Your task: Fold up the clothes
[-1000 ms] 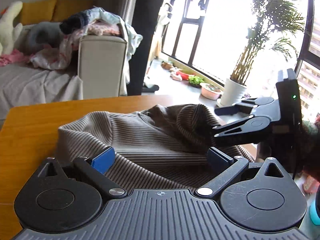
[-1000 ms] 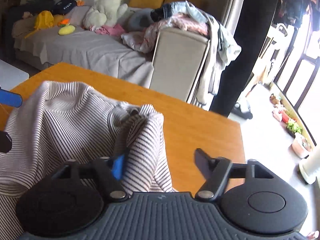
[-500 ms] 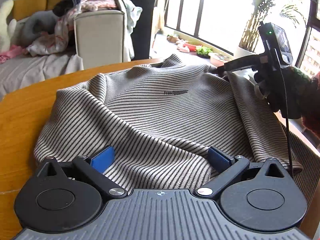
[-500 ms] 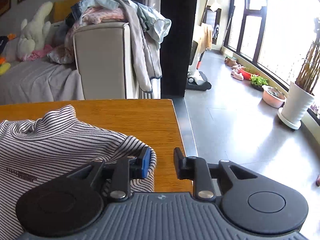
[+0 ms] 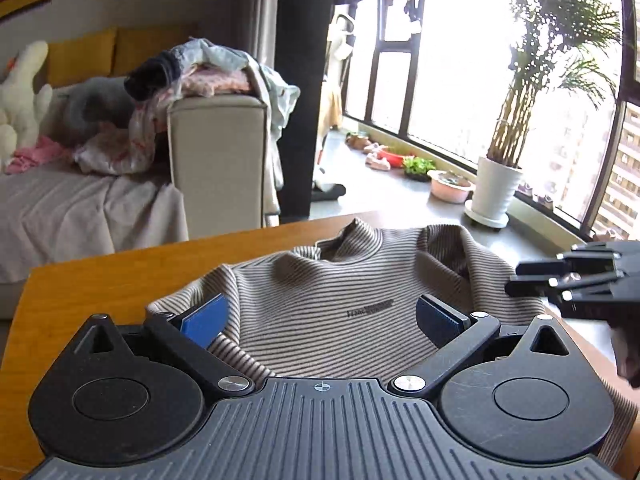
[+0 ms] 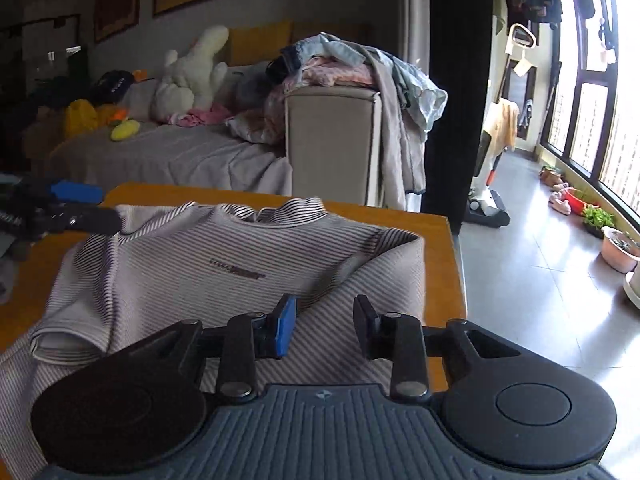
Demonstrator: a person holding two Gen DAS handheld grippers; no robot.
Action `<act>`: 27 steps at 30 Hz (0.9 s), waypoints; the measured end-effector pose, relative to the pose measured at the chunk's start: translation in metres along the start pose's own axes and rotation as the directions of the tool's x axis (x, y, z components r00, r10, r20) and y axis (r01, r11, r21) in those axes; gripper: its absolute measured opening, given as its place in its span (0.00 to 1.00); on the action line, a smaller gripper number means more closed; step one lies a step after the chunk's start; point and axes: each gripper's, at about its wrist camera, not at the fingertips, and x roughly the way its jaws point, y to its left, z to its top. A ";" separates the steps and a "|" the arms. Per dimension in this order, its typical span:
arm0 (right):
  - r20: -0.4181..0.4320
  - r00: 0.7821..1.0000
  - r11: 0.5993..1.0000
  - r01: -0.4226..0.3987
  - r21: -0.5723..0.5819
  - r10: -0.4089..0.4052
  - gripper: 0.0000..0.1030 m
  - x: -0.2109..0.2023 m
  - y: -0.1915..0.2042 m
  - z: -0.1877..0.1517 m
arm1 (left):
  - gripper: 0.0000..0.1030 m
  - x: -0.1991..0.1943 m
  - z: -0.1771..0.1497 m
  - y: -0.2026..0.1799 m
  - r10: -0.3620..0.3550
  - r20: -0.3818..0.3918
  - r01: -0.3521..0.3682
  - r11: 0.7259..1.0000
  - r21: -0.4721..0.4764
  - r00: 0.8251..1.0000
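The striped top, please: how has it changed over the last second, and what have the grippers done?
The striped top went from a bunched heap to lying spread, collar away. The right hand-held gripper released the fabric it pinched and now stands open above it. The left hand-held gripper stayed open; the table is unchanged.

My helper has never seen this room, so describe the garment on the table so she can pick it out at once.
Find the orange-brown wooden table in front of the beige sofa. Spread on it, front up, lies a beige high-neck top with thin dark stripes. Unlike the crumpled clothes heaped on the sofa arm, it lies flat and has a small dark printed label on the chest.
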 end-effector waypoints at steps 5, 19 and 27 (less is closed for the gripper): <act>-0.059 0.992 0.993 -0.112 -0.036 0.110 0.34 -0.022 0.036 -0.026 | 0.99 -0.020 -0.027 0.002 0.000 -0.064 0.004 0.998 0.058 0.998; -0.080 0.968 0.969 -0.231 0.091 0.238 0.36 -0.018 0.088 -0.003 | 1.00 -0.079 -0.074 -0.009 -0.032 -0.060 0.042 0.982 0.182 0.998; -0.124 0.992 0.982 -0.036 -0.185 0.013 0.64 -0.059 0.097 -0.052 | 0.52 -0.036 -0.090 -0.030 0.091 -0.071 -0.072 0.969 0.236 0.993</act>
